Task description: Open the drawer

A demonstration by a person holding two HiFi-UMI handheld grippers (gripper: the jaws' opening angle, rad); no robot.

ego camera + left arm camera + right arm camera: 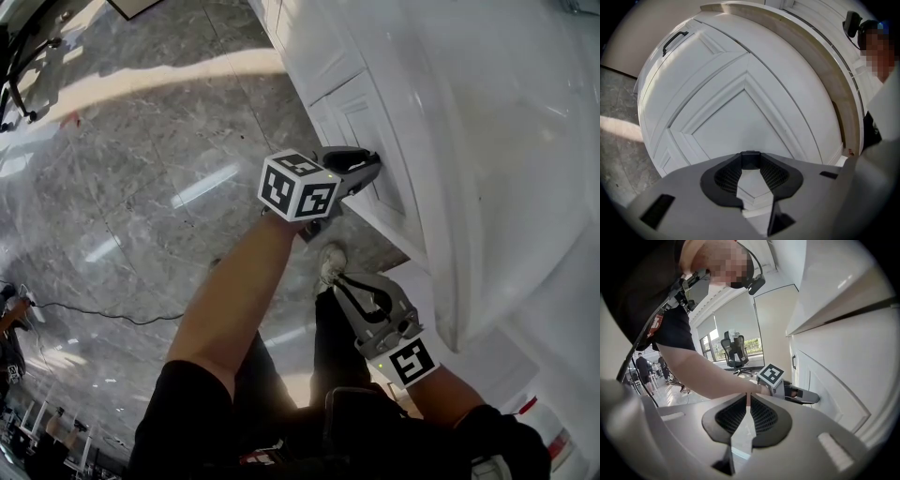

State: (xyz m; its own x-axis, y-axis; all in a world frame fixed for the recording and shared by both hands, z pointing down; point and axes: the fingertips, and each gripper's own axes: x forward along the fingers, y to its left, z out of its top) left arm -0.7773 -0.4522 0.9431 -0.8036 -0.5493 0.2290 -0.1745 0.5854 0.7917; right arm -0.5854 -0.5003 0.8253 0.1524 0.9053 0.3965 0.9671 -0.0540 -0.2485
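Grey floor [141, 187] lies below us. Our left gripper [366, 167] pinches the drawer handle [750, 158]. Our right gripper [747, 398] is closed, empty.

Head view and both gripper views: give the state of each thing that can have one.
White panelled drawer front: looks closed.
Black handle on it: gripped.
Left claw: shut on the black handle.
Right claw: shut, empty, touching nothing.
Other black bar handle: untouched.

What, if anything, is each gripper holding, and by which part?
The left gripper grips the black handle; where along it cannot be told. The right gripper is shut, empty.
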